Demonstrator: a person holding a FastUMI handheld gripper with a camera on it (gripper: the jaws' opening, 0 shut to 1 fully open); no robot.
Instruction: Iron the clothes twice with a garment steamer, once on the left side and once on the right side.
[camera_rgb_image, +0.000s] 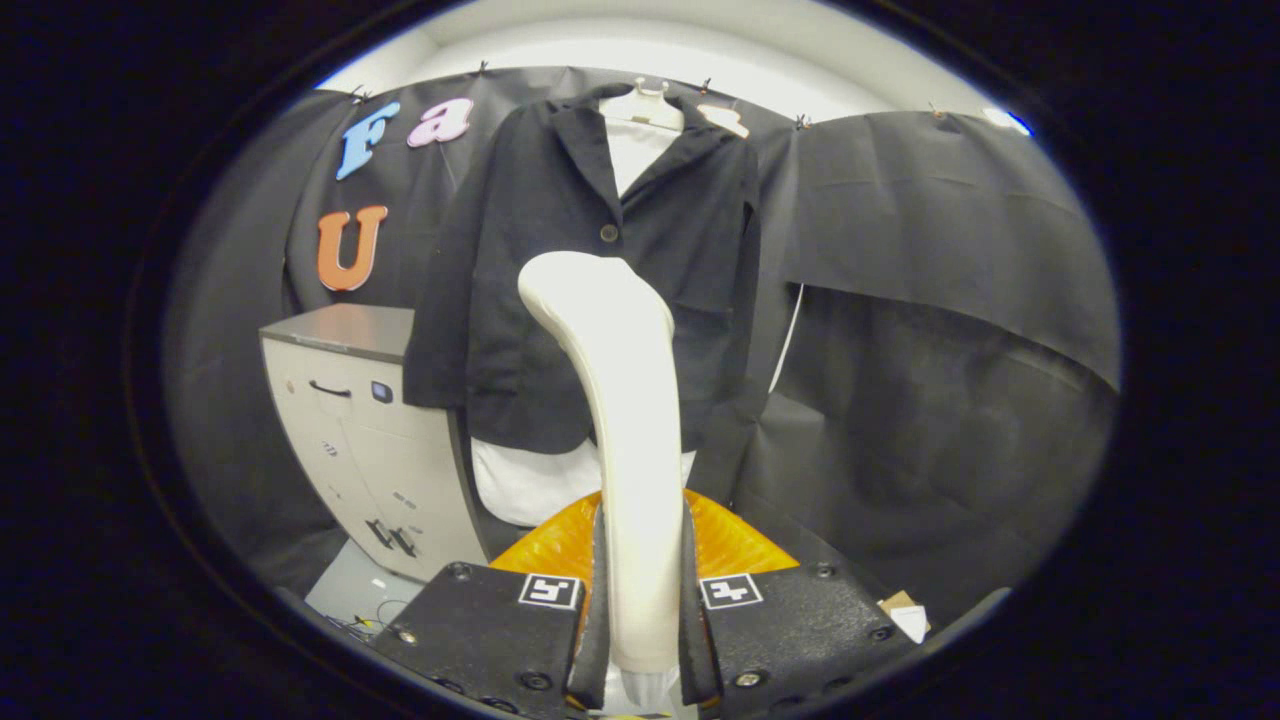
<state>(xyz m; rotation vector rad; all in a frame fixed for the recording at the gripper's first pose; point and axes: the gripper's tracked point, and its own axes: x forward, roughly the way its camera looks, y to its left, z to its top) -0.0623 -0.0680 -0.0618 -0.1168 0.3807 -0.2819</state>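
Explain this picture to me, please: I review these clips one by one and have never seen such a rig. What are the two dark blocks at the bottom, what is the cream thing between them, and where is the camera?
The camera rides on a hand-held two-finger gripper and looks forward along its fingers; those are the two dark blocks. Its lens is a fisheye, so straight things look bent.

Clamped between the fingers is the cream plastic handle of a garment steamer, which rises and curves forward. Both fingers press on its sides.

Beyond the steamer hangs a black buttoned jacket over a white shirt on a white hanger, against the booth's black cloth wall. Beside the jacket stands a pale grey cabinet with a dark handle. Something orange sits just ahead of the fingers; I cannot tell what it is.

The steamer head looks short of the jacket, but depth is hard to judge here.
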